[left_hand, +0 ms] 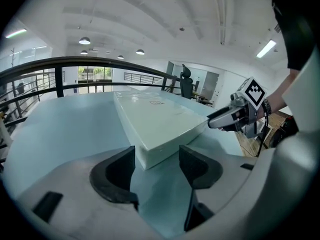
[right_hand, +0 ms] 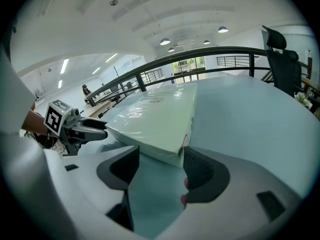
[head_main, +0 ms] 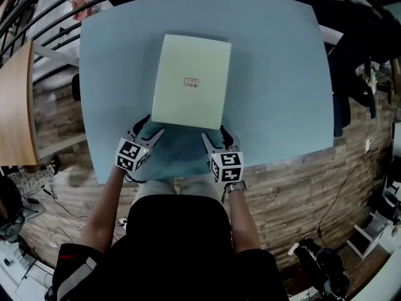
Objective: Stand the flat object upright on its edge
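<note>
Bright, even light from ceiling lamps [left_hand: 85,40]; soft glare atop the flat box [right_hand: 155,114]; strong fisheye bending, dark vignette at edges.

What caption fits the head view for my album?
A flat pale green rectangular box lies on the light blue table, with the left tool and right tool open at its near corners.

The flat box [head_main: 191,80] lay flat on the table [head_main: 269,74], about midway between the near and far edges and a little left of centre. The left gripper [head_main: 150,127] sat at the box's near left corner and the right gripper [head_main: 215,135] at its near right corner, both between the box and the person at the table's near edge. A wooden desk [head_main: 15,105] stood left of the table, apart from it. An office chair [right_hand: 280,59] stood beyond the table's right side.
</note>
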